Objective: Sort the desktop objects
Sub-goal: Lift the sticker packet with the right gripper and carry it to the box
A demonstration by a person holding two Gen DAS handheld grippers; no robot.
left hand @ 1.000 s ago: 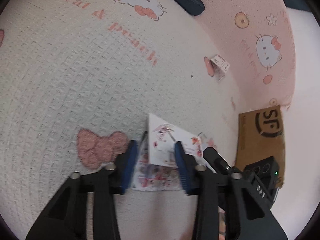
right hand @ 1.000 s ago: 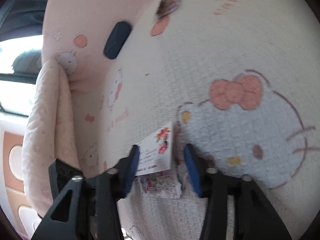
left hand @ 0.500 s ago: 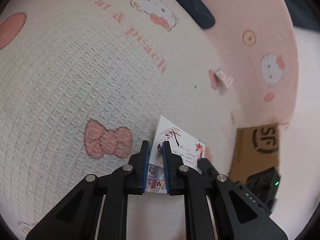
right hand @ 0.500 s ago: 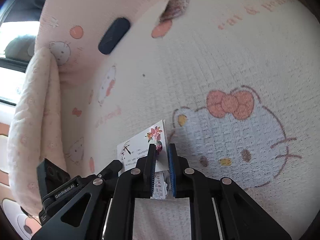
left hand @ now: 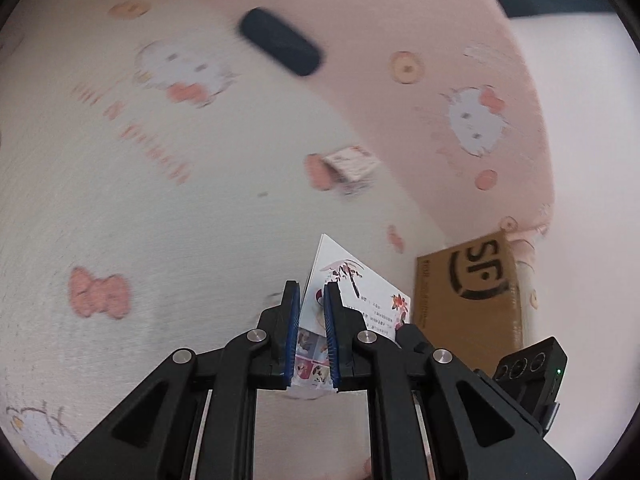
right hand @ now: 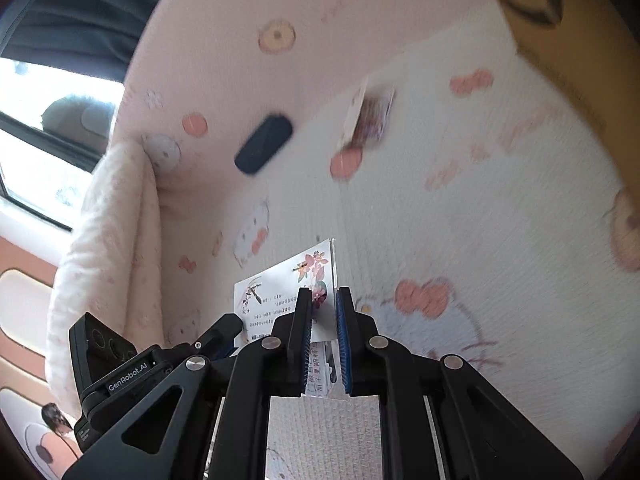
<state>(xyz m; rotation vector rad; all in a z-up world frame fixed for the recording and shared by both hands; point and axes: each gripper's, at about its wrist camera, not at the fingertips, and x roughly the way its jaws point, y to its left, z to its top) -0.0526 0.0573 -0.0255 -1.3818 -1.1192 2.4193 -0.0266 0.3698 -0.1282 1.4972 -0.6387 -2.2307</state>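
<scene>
Two grippers share one small stack of illustrated cards, and I take that as a choice I made because thin loose paper would fan out or slip from a single pinch; my left gripper (left hand: 311,300) has its blue pads pressed onto the stack of cards (left hand: 352,284) at one corner, with the white flowered top card standing up past the fingertips and printed sheets showing below between the jaws. From the left view the dark oval case (left hand: 280,46) lies far off on the pink border of the cartoon-cat blanket (left hand: 120,200); a second little bundle of cards (left hand: 350,164) sits well apart near the middle; a brown cardboard box (left hand: 468,300) stands at the right edge, perhaps where sorted things go.

My right gripper (right hand: 323,308) is clamped on the same stack (right hand: 280,284) from the other side, so the cards hang clear of the blanket between both pinches.

Readable writing is sparse: "SF" in a black ring on the box; "GenRobot.AI" on the other gripper's camera housing (right hand: 120,368) in the right view; the cards' small lines are too fine to read, and the blanket's pink lettering is blurred.
</scene>
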